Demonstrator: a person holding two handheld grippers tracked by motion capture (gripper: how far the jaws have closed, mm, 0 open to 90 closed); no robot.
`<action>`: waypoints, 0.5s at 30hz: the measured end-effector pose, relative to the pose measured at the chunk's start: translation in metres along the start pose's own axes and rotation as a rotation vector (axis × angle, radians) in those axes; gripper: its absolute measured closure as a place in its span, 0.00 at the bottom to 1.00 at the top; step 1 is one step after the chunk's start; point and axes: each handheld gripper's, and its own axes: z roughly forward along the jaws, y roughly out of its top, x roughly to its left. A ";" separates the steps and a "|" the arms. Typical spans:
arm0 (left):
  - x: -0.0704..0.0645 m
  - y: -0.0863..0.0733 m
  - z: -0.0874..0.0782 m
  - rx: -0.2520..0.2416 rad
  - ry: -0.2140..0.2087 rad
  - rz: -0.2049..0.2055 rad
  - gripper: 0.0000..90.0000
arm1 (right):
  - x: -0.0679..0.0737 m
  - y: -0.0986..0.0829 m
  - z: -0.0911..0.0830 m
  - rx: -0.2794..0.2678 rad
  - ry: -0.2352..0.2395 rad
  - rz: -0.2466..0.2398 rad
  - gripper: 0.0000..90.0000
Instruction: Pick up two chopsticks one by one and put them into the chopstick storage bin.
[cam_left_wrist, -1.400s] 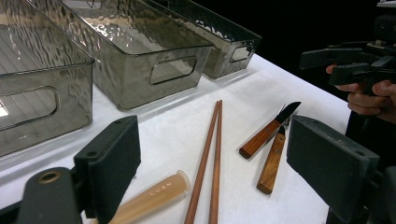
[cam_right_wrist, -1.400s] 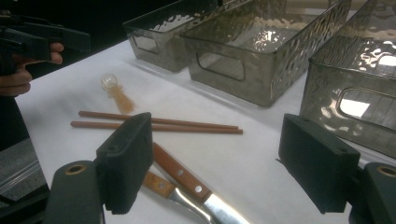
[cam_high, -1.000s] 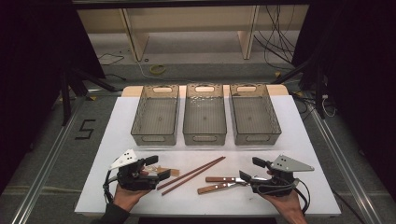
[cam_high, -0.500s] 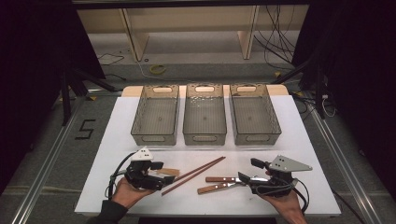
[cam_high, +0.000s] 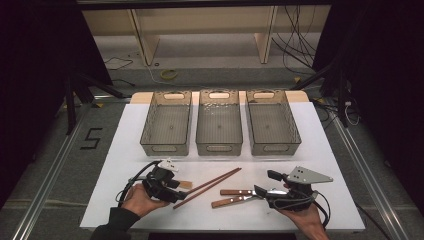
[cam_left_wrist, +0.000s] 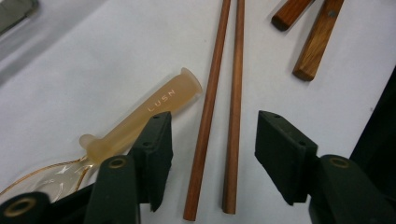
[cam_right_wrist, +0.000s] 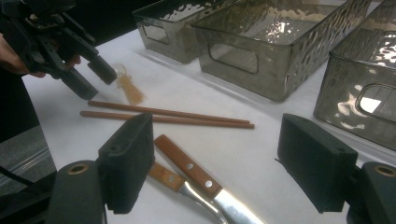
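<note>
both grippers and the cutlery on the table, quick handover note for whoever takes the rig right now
Left gripper: open, jaws poised over the chopsticks, nothing held; a translucent spoon lies beside its left jaw.
Right gripper: open, above the two wooden-handled knives, nothing held.
Three bins: look empty.
Done: nothing binned.
Left: probably grip the chopsticks, then move each utensil to a bin.
</note>
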 end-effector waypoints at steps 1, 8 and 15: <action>0.000 0.000 0.000 0.000 0.000 0.000 0.54 | 0.000 0.000 0.000 0.000 0.000 0.000 0.31; -0.001 0.006 0.011 0.084 0.023 0.010 0.64 | 0.000 0.000 0.000 0.004 0.003 -0.003 0.32; -0.002 0.009 0.017 0.142 0.037 0.042 0.72 | 0.001 0.001 0.000 0.004 0.006 -0.002 0.32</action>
